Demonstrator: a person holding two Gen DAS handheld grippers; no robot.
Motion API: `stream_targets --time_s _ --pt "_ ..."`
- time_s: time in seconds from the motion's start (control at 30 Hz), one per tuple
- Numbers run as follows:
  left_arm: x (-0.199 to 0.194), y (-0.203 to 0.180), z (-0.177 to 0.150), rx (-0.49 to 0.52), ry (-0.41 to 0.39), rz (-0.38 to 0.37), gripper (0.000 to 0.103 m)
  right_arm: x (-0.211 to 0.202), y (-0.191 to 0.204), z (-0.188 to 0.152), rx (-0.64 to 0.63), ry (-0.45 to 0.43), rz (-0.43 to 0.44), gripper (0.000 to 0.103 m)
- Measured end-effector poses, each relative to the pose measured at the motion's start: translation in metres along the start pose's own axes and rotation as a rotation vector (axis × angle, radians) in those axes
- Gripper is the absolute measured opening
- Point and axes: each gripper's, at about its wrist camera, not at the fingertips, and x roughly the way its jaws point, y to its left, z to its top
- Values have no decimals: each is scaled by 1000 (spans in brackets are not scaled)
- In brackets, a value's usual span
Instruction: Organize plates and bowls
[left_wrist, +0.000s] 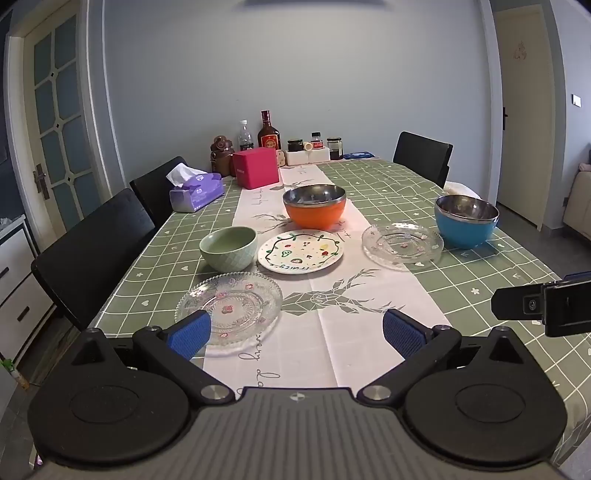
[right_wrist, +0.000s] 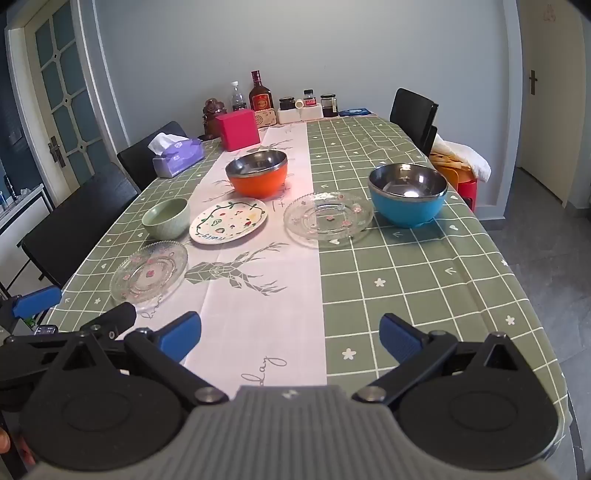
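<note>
On the table (right_wrist: 406, 280), under a green checked cloth with a pale runner (right_wrist: 266, 295) down its middle, six dishes stand, none stacked.

Left side: a clear glass plate with pink flowers (left_wrist: 228, 309) lies nearest the left gripper (left_wrist: 295, 334), its near edge partly behind that gripper's left blue pad. Just beyond it stands a pale green bowl (left_wrist: 229, 248), upright.

Centre, on the runner: a white painted plate (left_wrist: 300, 251) lies just beside the green bowl. Behind it stands an orange bowl with a steel lining (left_wrist: 314, 205), apart from the plate.

Right side: a second clear glass plate (right_wrist: 328, 218) lies across the runner's edge and the green cloth, and just to its right stands a blue steel-lined bowl (right_wrist: 408, 195).

Along the far edge are a tissue box (left_wrist: 197, 192), a pink box (left_wrist: 255, 168) and bottles and jars (left_wrist: 269, 131).

Left gripper: jaws spread wide, nothing between them, held above the table's near end. Right gripper (right_wrist: 290, 334): jaws likewise spread wide and empty, over the near runner.
</note>
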Motion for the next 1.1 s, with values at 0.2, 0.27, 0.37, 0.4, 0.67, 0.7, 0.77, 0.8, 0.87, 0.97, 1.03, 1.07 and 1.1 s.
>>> stream_targets --time_s 0.2,0.27,0.37,0.4,0.67,0.7,0.77,0.8,0.87,0.97,1.03,1.07,1.1 --pt "0 -1 0 10 2 3 103 1 1 2 4 2 -4 101" --pt "0 -1 0 8 4 2 103 2 0 0 11 5 -4 101" --pt "0 -1 0 8 6 2 103 2 0 1 12 9 -1 101" --pt "0 -1 0 7 6 2 103 2 1 1 11 10 -1 101" --pt "5 4 -7 2 13 -3 103 5 2 0 8 13 3 101" --pt "5 4 -7 3 13 -4 103 5 2 0 8 13 2 101" --pt "4 6 -8 2 14 -5 103 5 2 1 9 13 2 101" --pt "7 4 -8 2 14 -4 103 5 2 1 9 13 2 101" --pt "6 4 -9 2 16 -1 103 6 3 0 10 14 2 101" --pt "6 4 -9 0 18 -1 103 7 3 -2 11 17 3 101" --pt "5 3 -9 1 20 1 103 9 3 -2 10 22 4 101" --pt "5 3 -9 1 20 2 103 9 3 -2 9 23 4 101" --pt "5 3 -9 0 21 2 103 9 3 -2 9 24 5 101"
